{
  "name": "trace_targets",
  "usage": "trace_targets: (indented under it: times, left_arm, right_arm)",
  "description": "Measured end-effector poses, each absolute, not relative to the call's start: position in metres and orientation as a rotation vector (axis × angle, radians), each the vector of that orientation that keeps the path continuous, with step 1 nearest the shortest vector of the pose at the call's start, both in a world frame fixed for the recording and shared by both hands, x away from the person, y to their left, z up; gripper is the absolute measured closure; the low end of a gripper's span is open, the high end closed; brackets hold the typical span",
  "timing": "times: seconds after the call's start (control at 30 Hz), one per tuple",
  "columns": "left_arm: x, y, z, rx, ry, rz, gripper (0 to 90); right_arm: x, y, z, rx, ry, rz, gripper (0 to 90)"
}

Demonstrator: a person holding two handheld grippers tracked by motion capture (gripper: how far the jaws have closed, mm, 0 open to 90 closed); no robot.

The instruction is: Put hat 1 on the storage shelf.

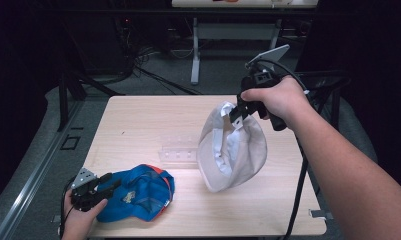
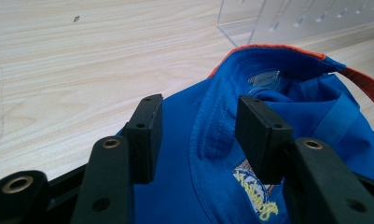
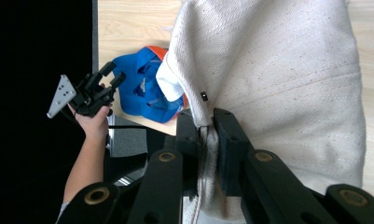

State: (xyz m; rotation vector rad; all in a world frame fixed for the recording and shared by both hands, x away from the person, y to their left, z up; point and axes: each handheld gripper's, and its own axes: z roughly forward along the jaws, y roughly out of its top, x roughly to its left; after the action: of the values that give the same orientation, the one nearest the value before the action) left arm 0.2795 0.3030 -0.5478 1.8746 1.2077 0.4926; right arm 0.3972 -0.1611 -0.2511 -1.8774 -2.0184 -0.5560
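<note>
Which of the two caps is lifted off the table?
The cream cap: the right gripper has it pinched by the edge, hanging above the table. The blue cap lies flat by the left gripper.

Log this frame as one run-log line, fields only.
right gripper: shut on white cap, held above table | left gripper: open at blue cap, which lies on table | clear rack: between caps

Cream cap [image 1: 233,150] hangs lifted above table; blue cap [image 1: 138,192] lies upturned.

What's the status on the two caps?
Right gripper shut on white cap, lifted off table. Left gripper open over blue cap. Clear rack between them.
</note>
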Motion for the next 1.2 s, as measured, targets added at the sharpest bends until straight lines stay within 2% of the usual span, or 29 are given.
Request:
trace_targets:
  times: [0.7, 1.2]
  left_arm:
    - [0.280, 0.300, -0.549, 1.879, 1.211, 0.488, 51.8]
    - [0.280, 0.288, -0.542, 1.886, 1.162, 0.491, 50.0]
  right_arm:
    - [0.441, -0.129, -0.252, -1.961, -2.005, -0.524, 81.3]
    - [0.456, -0.118, -0.240, -1.987, -1.844, -0.696, 81.3]
